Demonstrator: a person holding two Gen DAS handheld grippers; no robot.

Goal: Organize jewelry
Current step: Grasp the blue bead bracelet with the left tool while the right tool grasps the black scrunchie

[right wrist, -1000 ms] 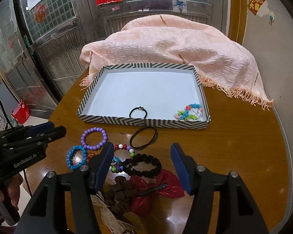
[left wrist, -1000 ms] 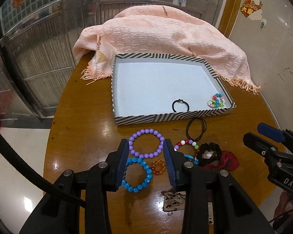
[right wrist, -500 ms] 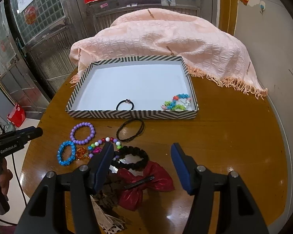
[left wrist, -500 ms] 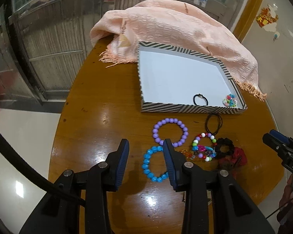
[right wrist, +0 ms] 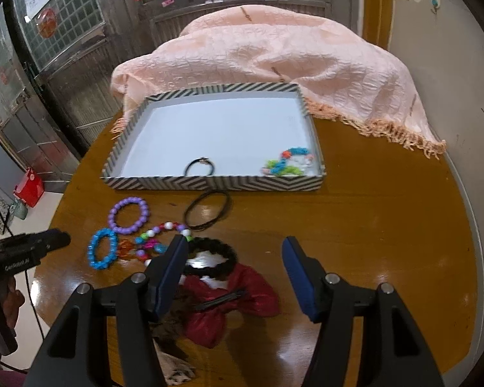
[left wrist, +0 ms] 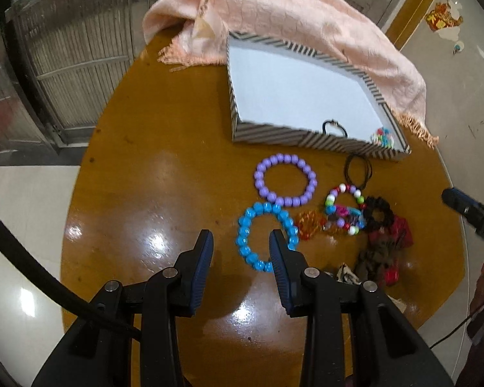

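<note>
A striped tray (left wrist: 274, 134) (right wrist: 209, 183) on the round wooden table holds a black hair tie (right wrist: 199, 165) and a colourful bead piece (right wrist: 288, 163). In front of it lie a purple bead bracelet (left wrist: 285, 180) (right wrist: 129, 215), a blue bead bracelet (left wrist: 264, 235) (right wrist: 102, 248), a multicolour bracelet (left wrist: 343, 209), a thin black hair tie (right wrist: 207, 209), a black scrunchie (right wrist: 209, 256) and a red bow (right wrist: 232, 303). My left gripper (left wrist: 241, 242) is open and empty, just short of the blue bracelet. My right gripper (right wrist: 234, 248) is open and empty above the scrunchie and bow.
A pink fringed cloth (right wrist: 274, 54) is heaped behind the tray at the table's far side. Metal doors (right wrist: 80, 32) stand beyond the table. The table edge (left wrist: 77, 177) drops to a tiled floor on the left.
My left gripper has drawn back and to the left, so the bracelets now lie ahead and to the right of it. My right gripper has shifted slightly; both stay open.
</note>
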